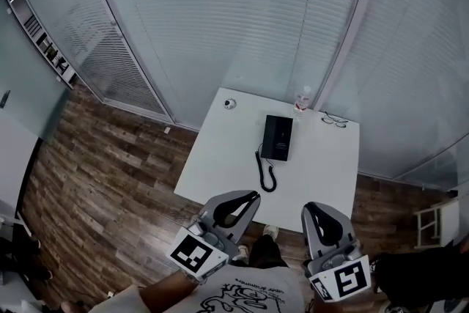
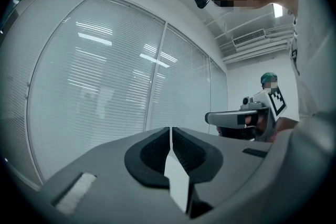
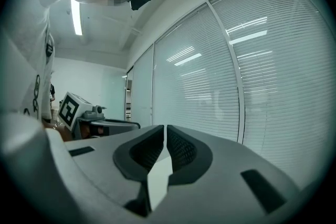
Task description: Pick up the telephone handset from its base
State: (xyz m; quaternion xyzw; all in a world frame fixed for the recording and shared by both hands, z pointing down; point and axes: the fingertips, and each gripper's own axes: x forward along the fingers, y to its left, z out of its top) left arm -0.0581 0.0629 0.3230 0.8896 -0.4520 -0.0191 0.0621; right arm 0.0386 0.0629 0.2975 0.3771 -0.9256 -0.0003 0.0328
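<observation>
A black telephone [image 1: 278, 137] lies on the white table [image 1: 220, 172], its handset resting on the base and its coiled cord [image 1: 266, 176] trailing toward the near edge. My left gripper [image 1: 251, 196] hovers at the table's near edge, jaws shut and empty. My right gripper [image 1: 307, 210] is beside it, a little nearer to me, also shut with nothing held. Both are well short of the phone. In the left gripper view the left gripper [image 2: 170, 129] faces glass blinds; the right gripper [image 3: 165, 127] shows the same in its own view. The phone is in neither gripper view.
A clear water bottle [image 1: 301, 100] stands at the table's far edge. Eyeglasses [image 1: 335, 120] lie at the far right corner, a small round object [image 1: 229, 104] at the far left corner. Glass walls with blinds [image 1: 242, 18] enclose the table. Wood floor [image 1: 110, 179] lies to the left.
</observation>
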